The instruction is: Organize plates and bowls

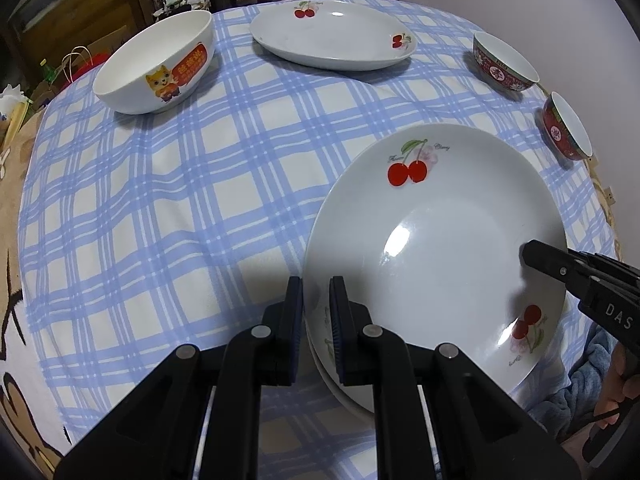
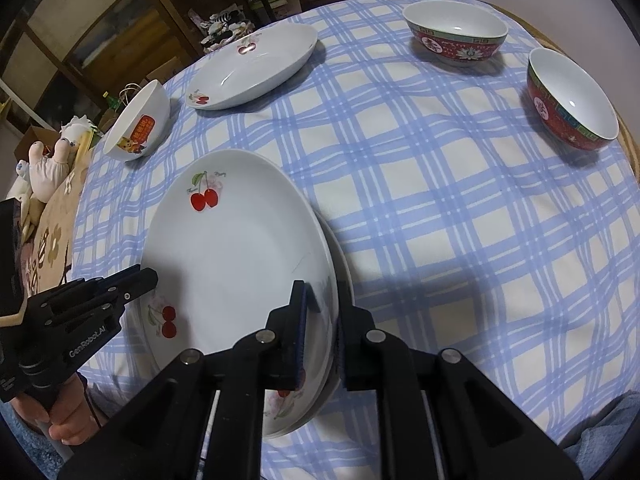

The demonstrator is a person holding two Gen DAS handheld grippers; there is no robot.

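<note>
1. My left hand-held gripper (image 1: 316,312): clamped on the near-left rim of the cherry plate (image 1: 440,248).
2. My right hand-held gripper (image 2: 324,312): clamped on its opposite rim.
3. Cherry plate: atop a second plate (image 2: 340,264), near tabletop (image 1: 180,200) edge.

The cherry plate (image 1: 436,248) looks like glazed ceramic, smooth and glossy with bright highlights. Under it lies a matt checked cloth (image 1: 180,208); beyond the plate, the red bowls (image 2: 456,34) shine likewise.
</note>
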